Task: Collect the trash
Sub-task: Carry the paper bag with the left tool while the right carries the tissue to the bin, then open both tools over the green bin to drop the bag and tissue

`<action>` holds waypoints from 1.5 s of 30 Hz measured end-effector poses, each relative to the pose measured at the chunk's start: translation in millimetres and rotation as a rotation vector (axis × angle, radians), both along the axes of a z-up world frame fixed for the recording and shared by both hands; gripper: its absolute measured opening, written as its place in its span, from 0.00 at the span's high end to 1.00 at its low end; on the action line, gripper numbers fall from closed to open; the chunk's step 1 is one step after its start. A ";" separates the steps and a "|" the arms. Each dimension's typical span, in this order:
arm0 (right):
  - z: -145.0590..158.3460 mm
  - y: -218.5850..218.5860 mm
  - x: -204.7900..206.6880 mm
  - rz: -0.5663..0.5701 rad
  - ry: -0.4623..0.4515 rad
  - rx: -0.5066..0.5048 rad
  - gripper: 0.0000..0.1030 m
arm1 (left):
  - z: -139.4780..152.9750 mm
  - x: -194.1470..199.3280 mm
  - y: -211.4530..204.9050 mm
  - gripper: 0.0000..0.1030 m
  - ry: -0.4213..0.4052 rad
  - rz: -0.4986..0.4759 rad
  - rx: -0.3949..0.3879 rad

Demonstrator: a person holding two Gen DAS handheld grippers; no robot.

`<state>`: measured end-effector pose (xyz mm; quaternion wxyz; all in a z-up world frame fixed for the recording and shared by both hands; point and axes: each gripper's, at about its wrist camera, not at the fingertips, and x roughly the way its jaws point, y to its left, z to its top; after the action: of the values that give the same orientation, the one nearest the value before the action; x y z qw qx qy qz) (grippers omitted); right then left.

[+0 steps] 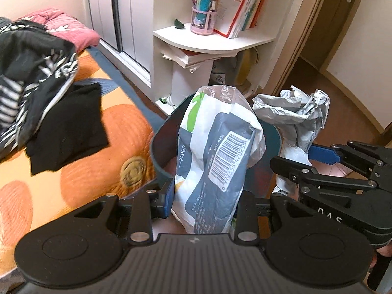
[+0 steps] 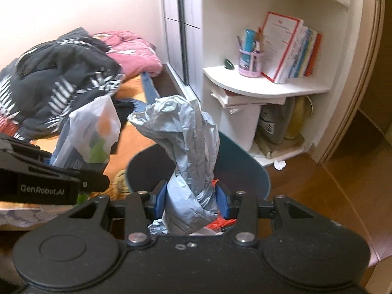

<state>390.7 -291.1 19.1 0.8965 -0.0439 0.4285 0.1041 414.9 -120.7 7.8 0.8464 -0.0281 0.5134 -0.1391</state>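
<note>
While claws (image 1: 203, 201) grip wrappers (image 1: 215, 156), bin (image 1: 159, 147) waits

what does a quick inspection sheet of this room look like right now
surface: orange patterned bed cover, wooden floor to its right
job's things: printed paper wrapper and crumpled grey bag, both held over a dark blue bin
clutter: black and white clothing, pink quilt on the bed
grippers: left gripper shut on the wrapper; right gripper shut on the grey bag
cables: nothing seen
surroundings: white shelf with books and pink pen holder, open doorway
</note>
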 end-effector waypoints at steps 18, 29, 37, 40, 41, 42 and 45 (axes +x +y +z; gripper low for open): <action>-86.7 -11.9 48.8 0.004 0.123 -0.069 0.60 | -88.6 86.7 -59.0 0.67 0.118 -0.042 0.073; -113.1 -9.5 57.8 0.027 0.179 -0.089 0.58 | -131.3 102.0 -61.1 0.62 0.188 -0.045 0.091; -121.0 -12.8 57.8 0.017 0.196 -0.078 0.56 | -139.2 102.7 -62.9 0.33 0.196 -0.033 0.068; -118.9 -14.7 56.2 0.003 0.188 -0.060 0.53 | -138.3 101.7 -62.6 0.28 0.200 -0.031 0.063; -117.5 -14.8 54.9 0.002 0.184 -0.055 0.53 | -137.2 100.8 -62.3 0.28 0.197 -0.030 0.064; -116.2 -14.8 53.5 0.008 0.181 -0.051 0.52 | -135.4 99.6 -61.6 0.28 0.194 -0.027 0.062; -111.0 -14.5 47.9 0.018 0.173 -0.059 0.52 | -128.8 96.0 -57.2 0.28 0.184 -0.018 0.053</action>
<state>438.6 -305.6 -91.9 0.8534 -0.0649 0.5069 0.1029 511.0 -177.9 -121.0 0.7948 -0.0138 0.5926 -0.1299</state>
